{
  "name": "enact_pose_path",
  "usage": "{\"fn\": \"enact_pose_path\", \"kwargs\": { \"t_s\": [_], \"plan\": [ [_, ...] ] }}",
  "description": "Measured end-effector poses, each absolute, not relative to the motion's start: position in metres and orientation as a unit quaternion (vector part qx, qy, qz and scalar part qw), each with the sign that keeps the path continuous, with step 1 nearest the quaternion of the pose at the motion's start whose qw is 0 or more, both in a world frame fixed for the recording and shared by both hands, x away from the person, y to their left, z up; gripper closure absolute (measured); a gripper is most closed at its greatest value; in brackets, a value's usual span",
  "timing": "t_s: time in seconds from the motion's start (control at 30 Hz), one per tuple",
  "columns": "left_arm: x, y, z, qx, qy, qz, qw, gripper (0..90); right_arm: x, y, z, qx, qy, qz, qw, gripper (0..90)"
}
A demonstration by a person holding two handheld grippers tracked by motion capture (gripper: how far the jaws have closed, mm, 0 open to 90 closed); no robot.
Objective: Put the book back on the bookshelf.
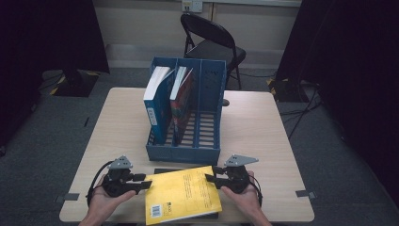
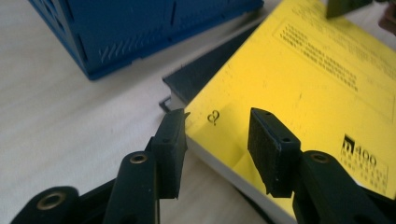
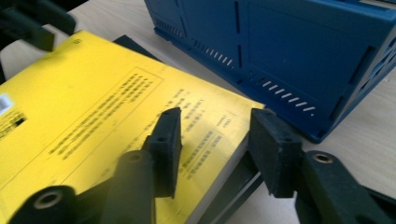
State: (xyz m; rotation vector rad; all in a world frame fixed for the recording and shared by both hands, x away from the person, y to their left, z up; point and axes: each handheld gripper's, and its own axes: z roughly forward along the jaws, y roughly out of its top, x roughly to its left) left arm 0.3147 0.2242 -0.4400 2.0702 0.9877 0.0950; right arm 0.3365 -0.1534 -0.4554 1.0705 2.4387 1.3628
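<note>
A yellow book (image 1: 181,195) (image 2: 303,93) (image 3: 84,93) lies flat near the table's front edge, on top of a dark book (image 1: 162,170) (image 2: 205,74) (image 3: 233,186). My left gripper (image 1: 143,181) (image 2: 217,123) is open at the yellow book's left corner, one jaw off the edge and one over the cover. My right gripper (image 1: 211,175) (image 3: 215,123) is open at the book's right edge, with that edge between its jaws. Neither gripper clamps the book.
A blue three-slot file holder (image 1: 183,154) (image 2: 140,28) (image 3: 289,46) stands just behind the books. A blue book (image 1: 157,101) and a red one (image 1: 181,101) stand in its left and middle slots. A folding chair (image 1: 214,42) is behind the wooden table (image 1: 263,132).
</note>
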Motion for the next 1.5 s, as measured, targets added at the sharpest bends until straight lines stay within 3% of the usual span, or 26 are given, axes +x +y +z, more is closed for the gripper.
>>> {"fn": "enact_pose_path", "kwargs": {
  "t_s": [0.27,0.47,0.63,0.73,0.97,1.13,1.5],
  "plan": [
    [0.333,0.209,-0.439,0.822,0.39,0.071,0.409,53.5,0.304,-0.168,-0.452,0.346,0.814,0.465,0.044,47.8],
    [0.347,0.186,-0.445,0.833,0.368,0.036,0.413,58.9,0.282,-0.17,-0.456,0.339,0.822,0.456,0.038,46.4],
    [0.343,0.18,-0.447,0.836,0.352,0.017,0.421,64.3,0.287,-0.168,-0.458,0.337,0.824,0.453,0.045,53.0],
    [0.336,0.178,-0.45,0.838,0.341,-0.003,0.426,63.1,0.298,-0.165,-0.459,0.329,0.825,0.458,0.04,56.3],
    [0.327,0.18,-0.451,0.838,0.339,-0.001,0.428,62.2,0.319,-0.146,-0.457,0.331,0.825,0.453,0.071,56.3],
    [0.329,0.181,-0.451,0.838,0.336,-0.004,0.43,63.9,0.313,-0.152,-0.457,0.333,0.82,0.463,0.046,44.8],
    [0.333,0.175,-0.45,0.836,0.34,0.004,0.43,69.1,0.265,-0.176,-0.459,0.319,0.831,0.455,0.032,39.8]
  ]
}}
